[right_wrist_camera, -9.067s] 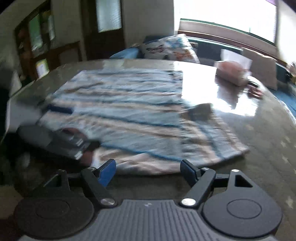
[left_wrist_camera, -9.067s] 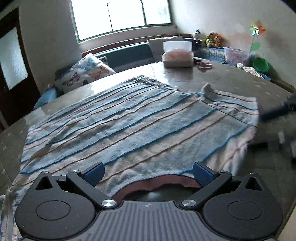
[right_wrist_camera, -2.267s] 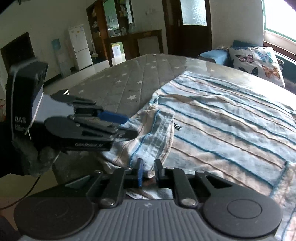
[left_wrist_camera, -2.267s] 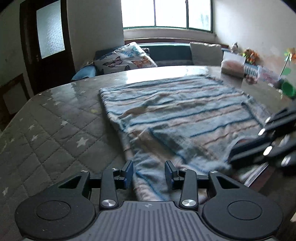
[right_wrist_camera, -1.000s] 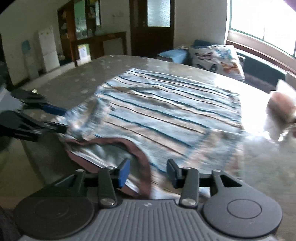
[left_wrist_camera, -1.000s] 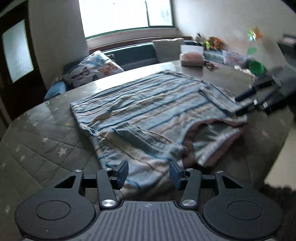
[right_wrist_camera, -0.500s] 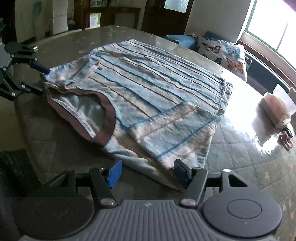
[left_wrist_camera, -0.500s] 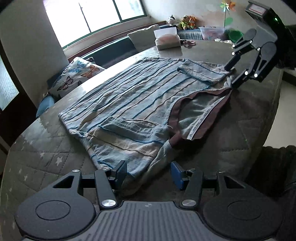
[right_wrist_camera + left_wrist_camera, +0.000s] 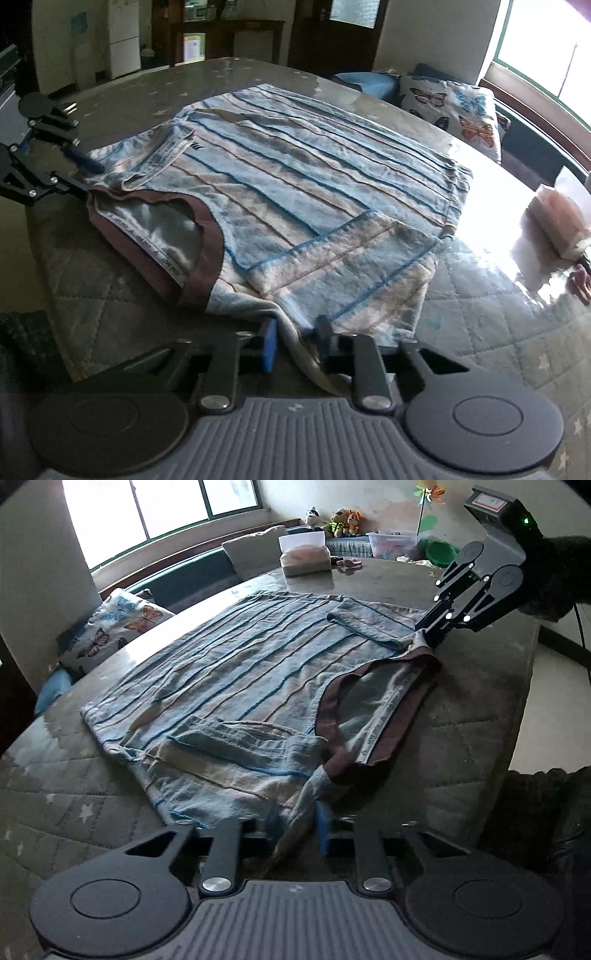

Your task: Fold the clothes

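Striped shirt, both sleeves folded inward

A butterfly-print cushion is resting on the dark window bench beyond the quilted, star-patterned tabletop. A tissue box is sitting on the far side of the tabletop, with a small pink item lying just beside it. Stuffed toys are lining the sill, and a white fridge is standing against the far wall.

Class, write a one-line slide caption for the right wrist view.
Right tongs closing on the shoulder edge of a striped T-shirt, sleeves folded in, on a quilted table.
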Available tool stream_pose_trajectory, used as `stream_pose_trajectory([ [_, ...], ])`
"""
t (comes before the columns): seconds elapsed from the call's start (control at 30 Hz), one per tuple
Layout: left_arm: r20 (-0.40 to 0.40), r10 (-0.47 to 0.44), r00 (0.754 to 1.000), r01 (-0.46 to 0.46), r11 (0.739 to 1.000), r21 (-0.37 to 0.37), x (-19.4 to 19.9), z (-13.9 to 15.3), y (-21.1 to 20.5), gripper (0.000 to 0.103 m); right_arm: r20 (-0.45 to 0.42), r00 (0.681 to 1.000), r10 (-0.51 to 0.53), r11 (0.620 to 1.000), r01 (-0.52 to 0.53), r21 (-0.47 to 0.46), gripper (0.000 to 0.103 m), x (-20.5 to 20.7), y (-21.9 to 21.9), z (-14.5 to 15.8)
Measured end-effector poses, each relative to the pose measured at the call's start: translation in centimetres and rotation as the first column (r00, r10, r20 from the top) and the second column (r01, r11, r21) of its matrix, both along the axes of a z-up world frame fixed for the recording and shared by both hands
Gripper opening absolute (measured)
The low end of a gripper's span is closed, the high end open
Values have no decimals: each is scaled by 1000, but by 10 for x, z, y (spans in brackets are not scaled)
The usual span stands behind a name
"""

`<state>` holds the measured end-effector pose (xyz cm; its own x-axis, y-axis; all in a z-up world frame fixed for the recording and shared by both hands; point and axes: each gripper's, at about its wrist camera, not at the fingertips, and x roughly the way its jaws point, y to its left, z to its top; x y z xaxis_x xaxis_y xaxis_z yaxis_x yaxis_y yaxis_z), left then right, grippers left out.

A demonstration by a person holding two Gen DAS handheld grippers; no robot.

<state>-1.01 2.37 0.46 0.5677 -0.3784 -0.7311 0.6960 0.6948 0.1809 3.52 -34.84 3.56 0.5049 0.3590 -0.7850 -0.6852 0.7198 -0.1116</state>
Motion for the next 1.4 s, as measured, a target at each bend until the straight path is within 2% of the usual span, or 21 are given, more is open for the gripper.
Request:
stream_pose_trajectory([
  [0.07,3,12,1000,-12,1000,-3,1,1,1,8,7,1000,-19,1000,19,17,8,0,-1,2],
  [0.17,15,41,999,-40,999,-30,-1,6,4,5,41,998,-37,999,35,38,6,-5,-1,8],
  [0.47,108,118,987,-111,991,-69,-33,38,16,4,100,994,-47,994,37,100,5,-33,-4,38],
  [0.63,176,146,974,-131,987,-92,-74,66,22,4,132,991,-28,992,11,126,5,-67,-11,64],
  [0.73,213,157,964,-137,985,-104,-80,78,23,4,156,987,-25,991,3,136,5,-81,-12,80],
  [0.93,258,210,943,-186,976,-114,-42,87,22,3,217,976,-2,994,-22,110,4,-62,0,99],
  [1.17,288,245,926,-215,968,-132,21,100,22,3,240,970,-23,995,-1,100,4,0,12,112],
  [1.4,258,253,933,-237,967,-90,95,96,24,3,222,974,-39,996,21,83,4,70,29,109],
])
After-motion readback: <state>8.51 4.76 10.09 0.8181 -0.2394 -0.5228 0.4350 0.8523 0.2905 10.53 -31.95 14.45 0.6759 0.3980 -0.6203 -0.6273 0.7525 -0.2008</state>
